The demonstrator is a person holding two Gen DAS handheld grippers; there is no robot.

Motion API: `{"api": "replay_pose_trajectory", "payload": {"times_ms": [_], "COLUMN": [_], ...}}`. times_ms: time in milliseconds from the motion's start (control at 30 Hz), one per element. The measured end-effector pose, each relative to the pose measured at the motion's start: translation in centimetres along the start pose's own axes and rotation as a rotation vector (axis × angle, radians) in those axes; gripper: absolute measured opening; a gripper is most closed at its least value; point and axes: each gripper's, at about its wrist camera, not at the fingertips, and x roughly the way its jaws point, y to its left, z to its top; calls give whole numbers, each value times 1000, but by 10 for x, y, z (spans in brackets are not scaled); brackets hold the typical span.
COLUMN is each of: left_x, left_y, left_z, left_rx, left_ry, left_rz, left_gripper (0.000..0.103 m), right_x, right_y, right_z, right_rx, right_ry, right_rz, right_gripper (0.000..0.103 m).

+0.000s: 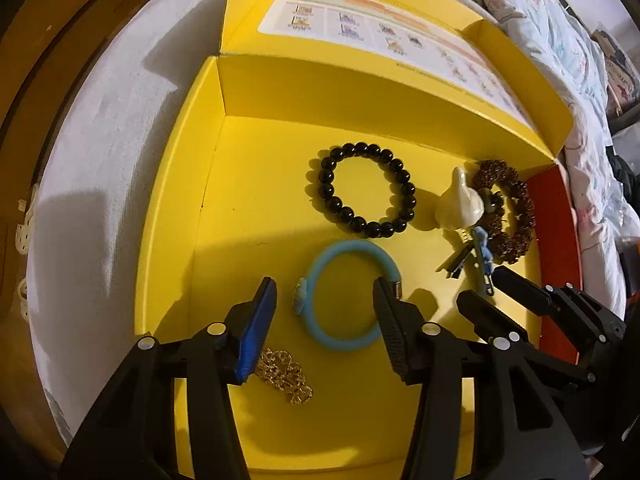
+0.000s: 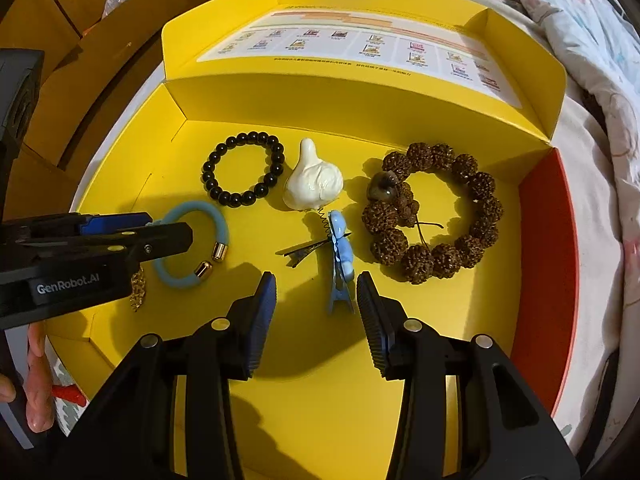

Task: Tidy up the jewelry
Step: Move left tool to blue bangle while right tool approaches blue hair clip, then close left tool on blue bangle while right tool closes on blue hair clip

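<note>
I note the left tongs (image 1: pixel 324 300) part-open astride the blue bangle (image 1: pixel 347 296), clear of the yellow box (image 1: pixel 180 200) walls; right tongs (image 2: pixel 316 292) part-open, empty, over the blue hair clip (image 2: pixel 340 264) beside it.

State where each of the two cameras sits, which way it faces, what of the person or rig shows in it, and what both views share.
Left wrist: on the left gripper, facing steeply down into the yellow box over the blue bangle; the right gripper shows at right.
Right wrist: on the right gripper, facing down at the blue hair clip; the left gripper and a hand show at left.
Shared: box, bangle, black bead bracelet, brown bead bracelet.
</note>
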Motion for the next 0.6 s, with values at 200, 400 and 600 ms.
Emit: {"api": "replay_pose_trajectory", "payload": {"times_ms": [200, 400, 600], "left_x": [3, 3, 2], "left_y": [2, 2, 5], "left_z": [-1, 0, 1], "left_rx": [0, 0, -12], "left_ry": [3, -1, -4], "left_rz": [0, 10, 19], "left_gripper": [46, 42, 30], "right_x": [6, 9, 9], "right_y": [-1, 4, 11], "right_z": [3, 5, 2], "right_rx": [0, -21, -56], "right_ry": [4, 2, 0], "right_rz": [-22, -56, -102], "right_gripper": [39, 33, 28]}}
